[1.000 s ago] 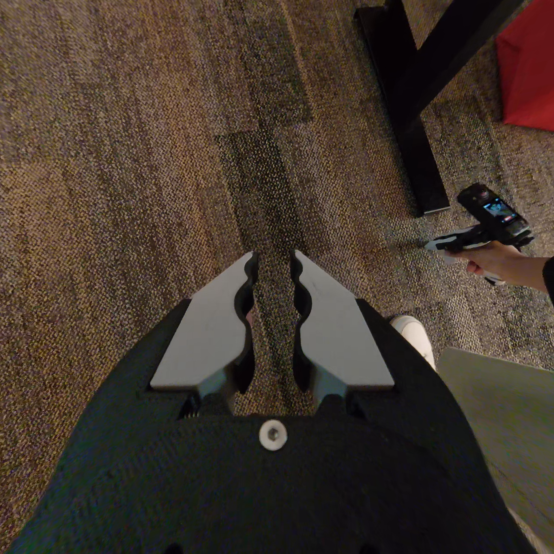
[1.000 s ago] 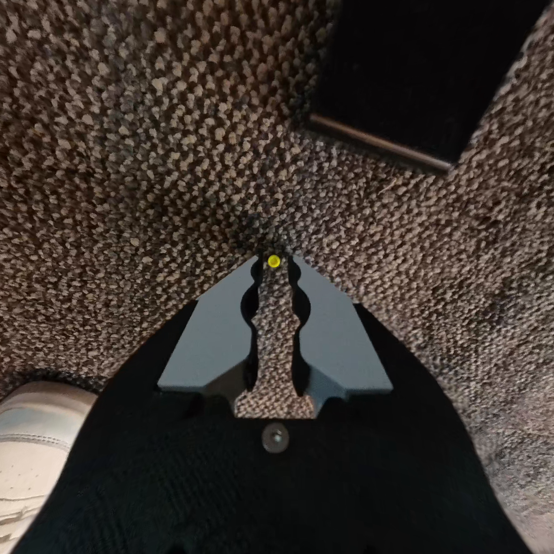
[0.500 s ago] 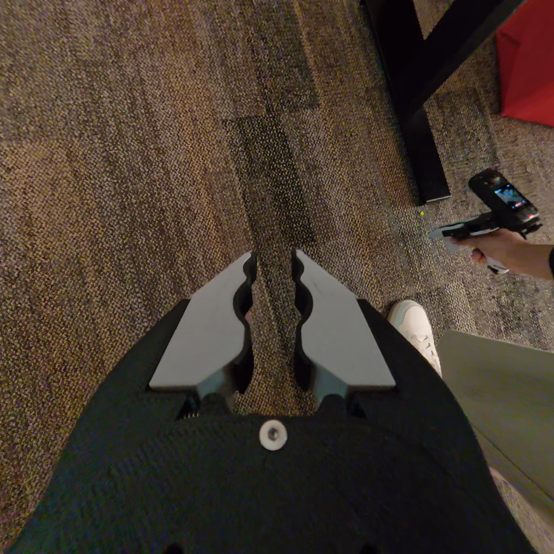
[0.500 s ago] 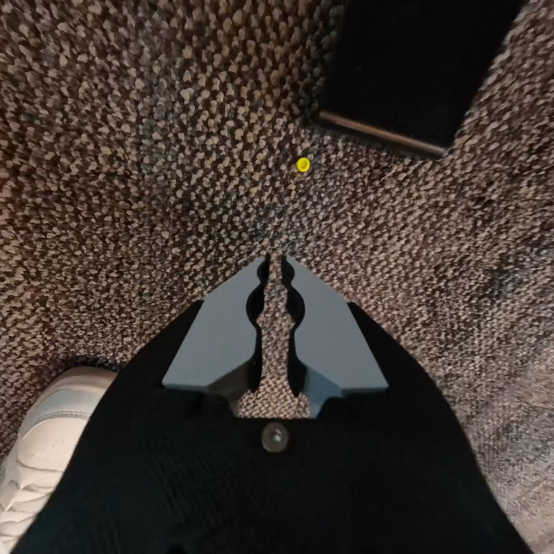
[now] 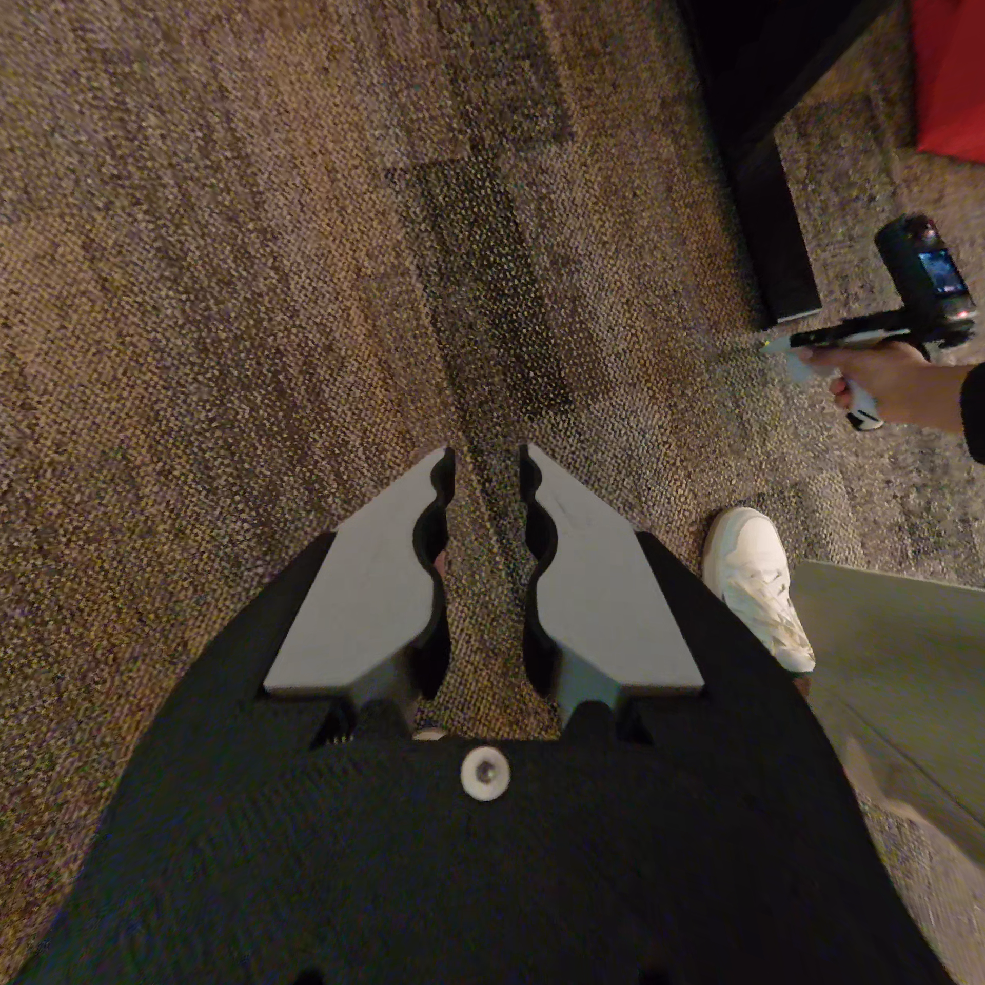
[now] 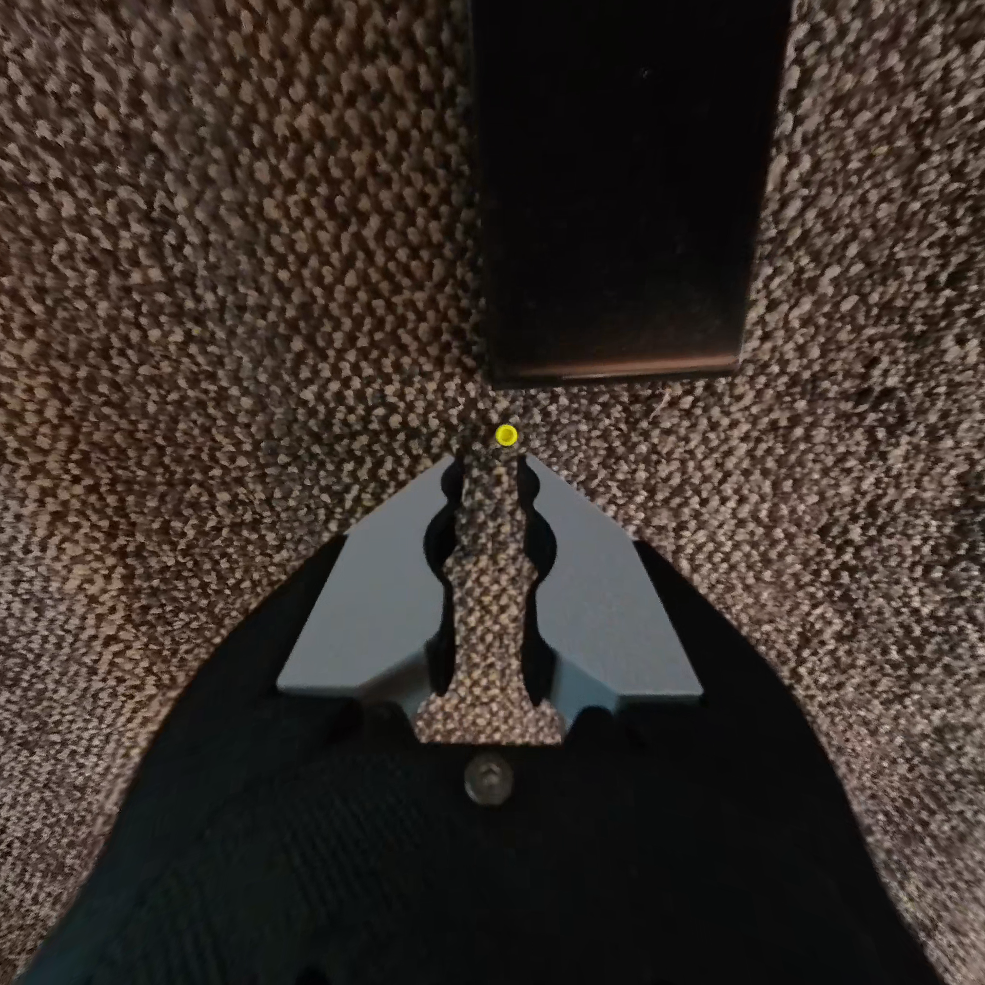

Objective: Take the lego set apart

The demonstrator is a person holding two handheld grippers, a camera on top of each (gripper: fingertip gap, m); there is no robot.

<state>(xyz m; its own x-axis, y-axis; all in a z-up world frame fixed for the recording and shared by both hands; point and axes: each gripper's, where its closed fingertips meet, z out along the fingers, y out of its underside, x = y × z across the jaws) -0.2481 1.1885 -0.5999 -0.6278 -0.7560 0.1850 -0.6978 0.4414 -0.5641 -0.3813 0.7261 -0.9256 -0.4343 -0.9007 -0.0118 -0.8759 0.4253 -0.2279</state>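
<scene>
The right gripper (image 6: pixel 487 461) is low over the carpet (image 6: pixel 213 266), its jaws a little apart and holding nothing. Just beyond its tips lies a tiny yellow lego stud (image 6: pixel 506 435), near the black table foot (image 6: pixel 613 213). I think it is light, hard and smooth, so it may jump away; take it by its round sides. The left gripper (image 5: pixel 486 453) is also parted and empty, higher up.

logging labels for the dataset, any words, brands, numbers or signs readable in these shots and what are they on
None can be read in either view.
The small lit screen on the camera of the right gripper, seen in the left wrist view: too small and blurred to read.
The left gripper, yellow lego stud, carpet, black furniture foot and white shoe show no writing.
</scene>
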